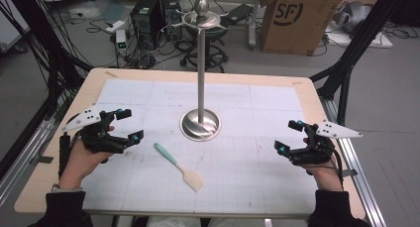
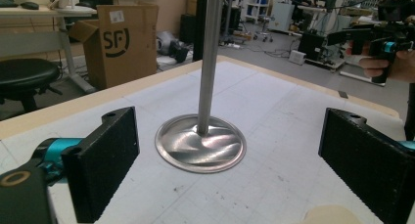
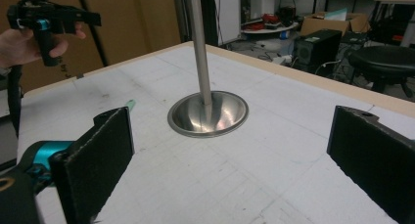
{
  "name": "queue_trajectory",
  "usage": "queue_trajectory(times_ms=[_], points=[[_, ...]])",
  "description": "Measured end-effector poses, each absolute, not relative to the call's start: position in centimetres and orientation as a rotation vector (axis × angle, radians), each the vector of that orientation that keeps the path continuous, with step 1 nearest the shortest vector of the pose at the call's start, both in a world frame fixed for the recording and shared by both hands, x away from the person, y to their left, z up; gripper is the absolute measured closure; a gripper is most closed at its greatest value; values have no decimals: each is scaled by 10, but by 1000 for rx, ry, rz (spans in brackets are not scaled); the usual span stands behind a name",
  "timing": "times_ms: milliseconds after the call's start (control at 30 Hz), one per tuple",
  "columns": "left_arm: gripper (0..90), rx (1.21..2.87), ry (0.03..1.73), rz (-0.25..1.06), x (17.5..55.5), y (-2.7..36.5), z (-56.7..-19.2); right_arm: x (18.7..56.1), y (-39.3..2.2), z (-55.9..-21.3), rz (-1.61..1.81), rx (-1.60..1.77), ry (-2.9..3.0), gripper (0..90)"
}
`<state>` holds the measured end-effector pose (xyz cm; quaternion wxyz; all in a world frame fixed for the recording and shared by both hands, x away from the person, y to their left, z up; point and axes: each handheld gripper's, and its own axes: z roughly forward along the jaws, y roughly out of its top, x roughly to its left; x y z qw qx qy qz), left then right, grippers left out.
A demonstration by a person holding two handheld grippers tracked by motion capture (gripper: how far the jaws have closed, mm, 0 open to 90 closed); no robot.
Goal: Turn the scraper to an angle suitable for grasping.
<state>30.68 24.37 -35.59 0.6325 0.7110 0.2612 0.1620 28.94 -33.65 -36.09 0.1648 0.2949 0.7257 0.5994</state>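
Spatula (image 1: 179, 166) first: it lies flat on the white gridded mat (image 1: 257, 172), mint-green handle toward the far left, cream blade toward me, a little left of centre and just in front of the steel stand's round base (image 1: 200, 124). I see it touching nothing but the mat. From that dished base a slim steel pole (image 1: 201, 73) rises upright to a small tray topped with a knob (image 1: 202, 6).

My left gripper (image 1: 127, 125) hovers off the spatula's handle end, near it but apart, jaws spread wide with nothing between them; in the left gripper view the stand base sits in the gap and a cream edge, which I take to be the blade, peeks in at the bottom. My right gripper (image 1: 289, 136) hangs over the mat's right side, well apart from the spatula, jaws equally wide and empty.

Beyond the wooden table (image 1: 317, 95) stand a cardboard box (image 1: 297, 19), a black stool and tangled cables on the floor.
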Motion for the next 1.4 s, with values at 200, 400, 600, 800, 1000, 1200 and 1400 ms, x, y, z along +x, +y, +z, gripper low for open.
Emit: queue_trajectory(times_ms=[200,400,600,800,1000,1200,1400], points=[[73,1664,613,350,310,241,-358,292,-337,-362,1719,836,2076,24],[199,1701,612,409,306,239,-364,298,-331,-365,1724,835,2093,24],[617,1744,673,361,299,238,-365,301,-327,-365,1720,828,2107,24],[871,1780,675,344,297,226,-377,302,-325,-364,1727,827,2105,24],[897,1923,642,288,299,209,-391,302,-324,-365,1722,820,2116,24],[897,2015,658,225,309,195,-411,302,-324,-368,1716,827,2131,24],[897,2073,725,125,316,190,-428,299,-327,-370,1708,840,2138,24]])
